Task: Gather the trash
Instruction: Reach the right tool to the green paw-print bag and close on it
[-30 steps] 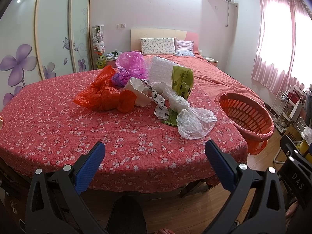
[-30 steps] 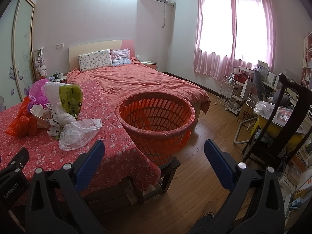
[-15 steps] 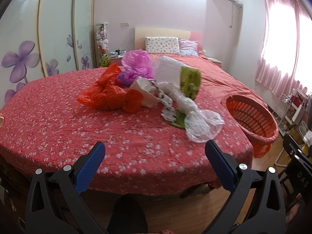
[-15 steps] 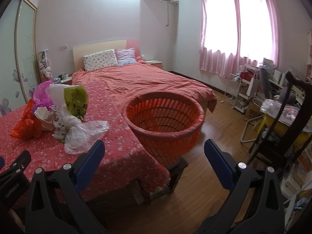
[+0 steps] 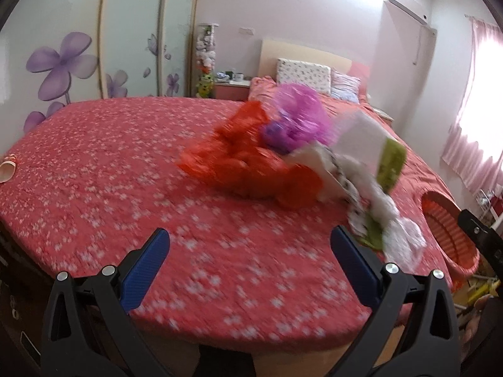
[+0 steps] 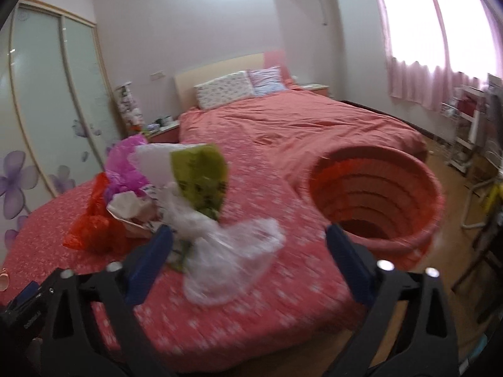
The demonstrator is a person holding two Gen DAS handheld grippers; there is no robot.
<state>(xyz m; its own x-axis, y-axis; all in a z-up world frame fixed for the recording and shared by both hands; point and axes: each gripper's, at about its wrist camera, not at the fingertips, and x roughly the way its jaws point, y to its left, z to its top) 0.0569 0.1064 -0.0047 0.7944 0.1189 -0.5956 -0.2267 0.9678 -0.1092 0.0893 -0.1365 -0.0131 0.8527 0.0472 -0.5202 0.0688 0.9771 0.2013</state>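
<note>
A heap of trash lies on the round table with the red flowered cloth (image 5: pixel 94 163): red plastic bags (image 5: pixel 248 166), a purple bag (image 5: pixel 295 116), a green packet (image 6: pixel 201 179), white paper and a clear plastic bag (image 6: pixel 229 257). An orange basket (image 6: pixel 374 201) stands past the table's right edge. My left gripper (image 5: pixel 250 249) hangs open over the near cloth, with the heap farther off. My right gripper (image 6: pixel 248 245) frames the clear bag; its jaws are closing and its pads stand clear of the bag. Both views are blurred.
A bed (image 6: pixel 301 125) with a red cover and pillows fills the back of the room. A wardrobe with purple flowers (image 5: pixel 59 69) lines the left wall. A chair and a shelf trolley (image 6: pixel 468 125) stand at the right by pink curtains. A small cup (image 5: pixel 8 169) lies at the table's left edge.
Both grippers have swung left and come nearer the table. The right one now points at the clear bag instead of the basket, and its jaws have narrowed a little.
</note>
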